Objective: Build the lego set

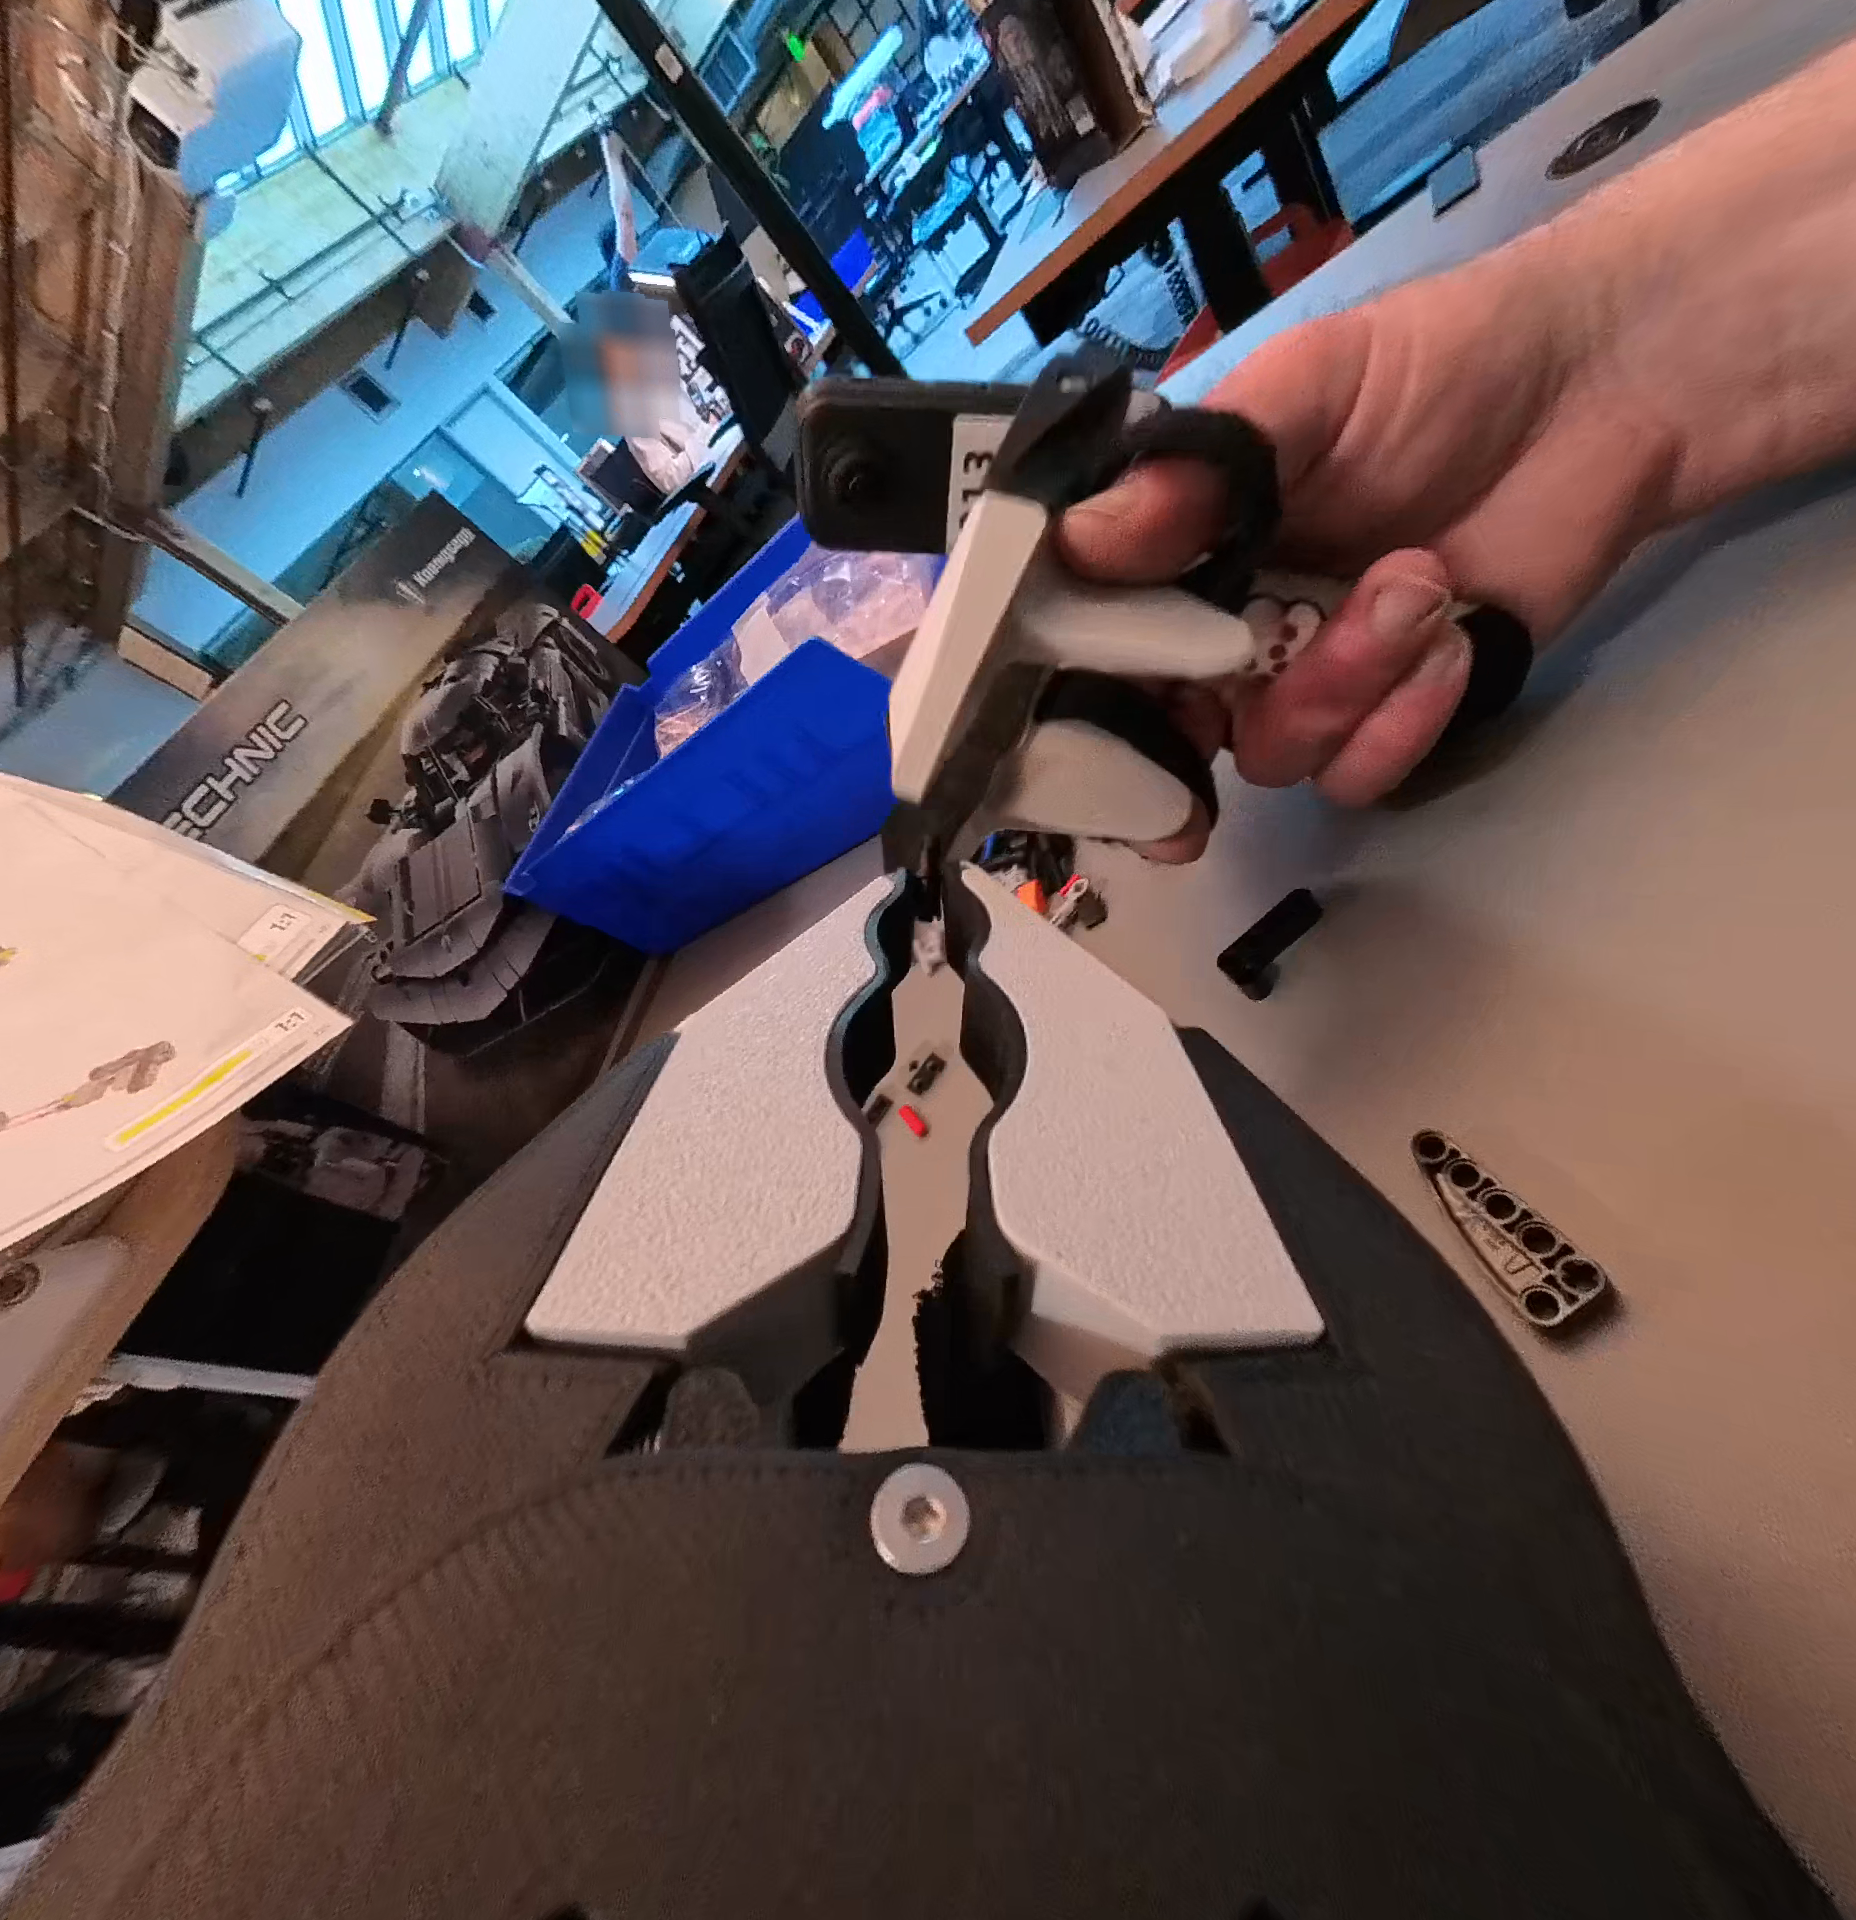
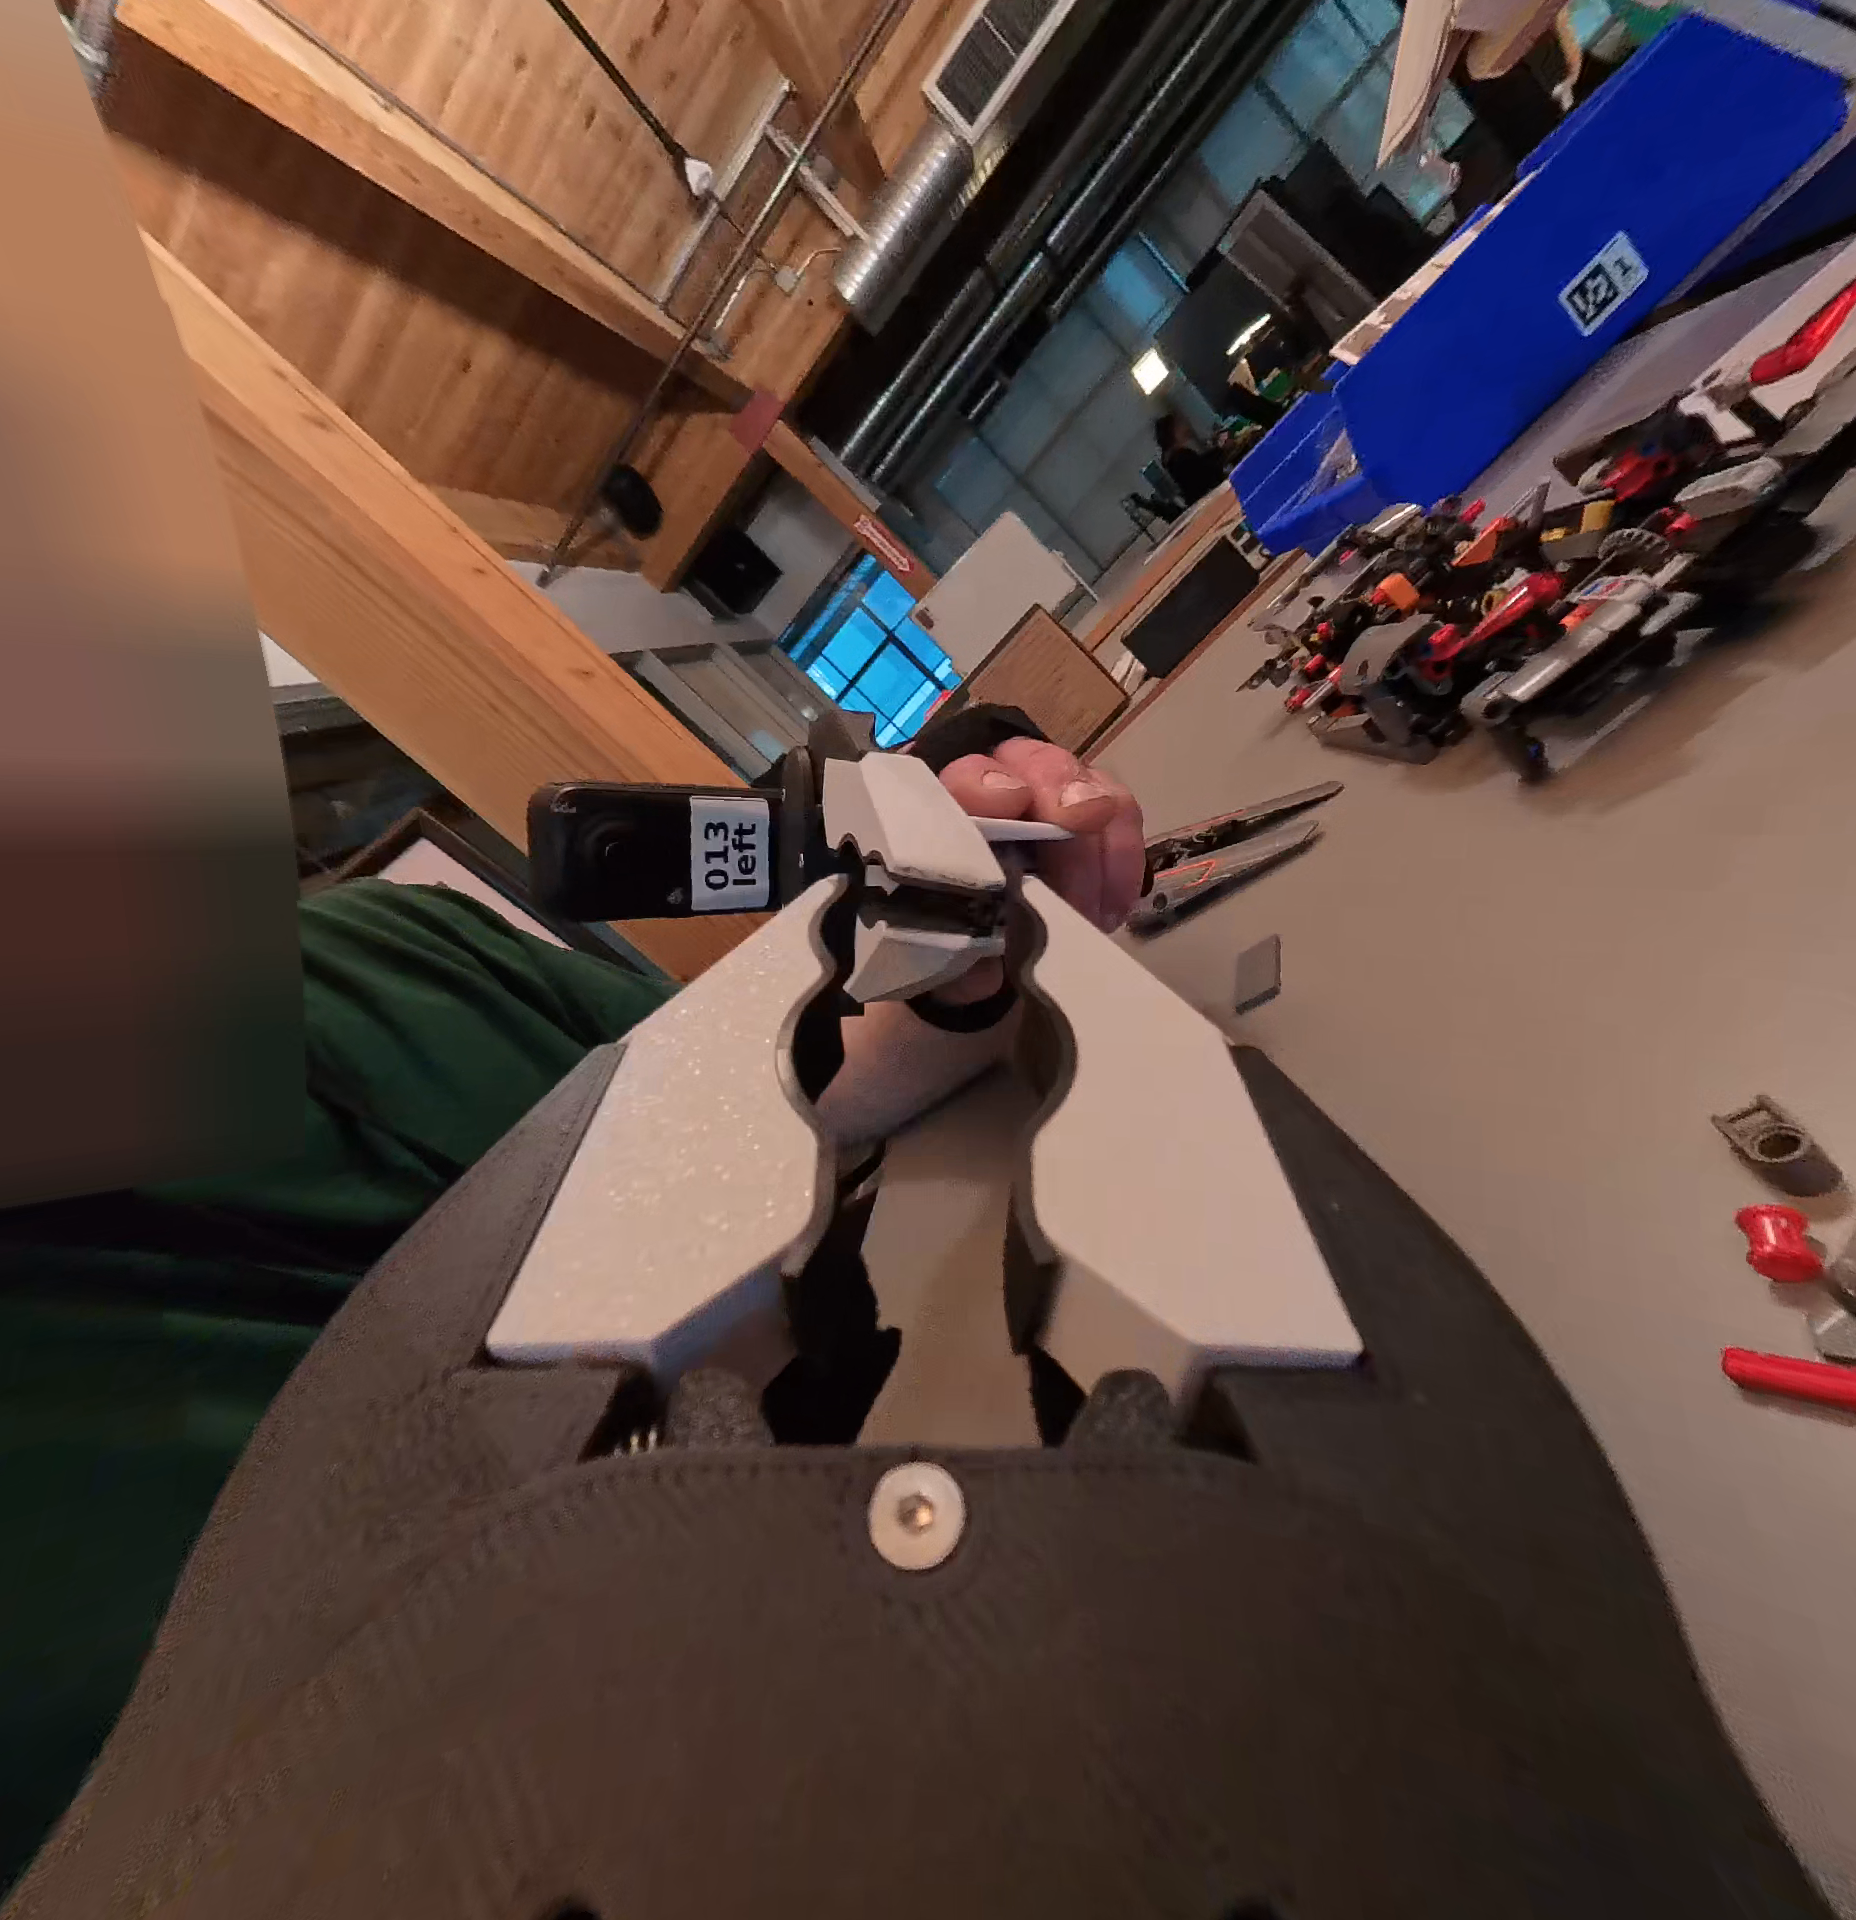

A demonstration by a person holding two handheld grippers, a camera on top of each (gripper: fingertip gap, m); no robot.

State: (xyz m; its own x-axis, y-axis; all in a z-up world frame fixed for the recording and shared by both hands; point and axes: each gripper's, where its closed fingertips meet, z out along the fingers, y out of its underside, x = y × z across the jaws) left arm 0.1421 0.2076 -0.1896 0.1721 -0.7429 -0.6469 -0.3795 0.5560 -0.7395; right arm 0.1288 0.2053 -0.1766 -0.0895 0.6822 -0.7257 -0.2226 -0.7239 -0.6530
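Now, left gripper [image 1: 929,894]: my tips nearly meet on a small dark piece [image 1: 924,883]; I cannot tell the grip.
Right gripper [image 1: 919,831]: nose to nose with my left, jaw state unclear.
Grey 6-hole beam [image 1: 1511,1242]: flat on the table [image 1: 1630,987], right of my left gripper.
Lego pile [image 2: 1526,623]: well beyond, by the blue bins [image 2: 1526,343].

White sticker [image 2: 730,854] on a gripper camera, printed box [image 1: 384,790] beside a blue bin [image 1: 716,810], tags on booklet pages [image 1: 124,1039], marker label [image 2: 1602,283] on another blue bin [image 2: 1589,270], wording withheld.
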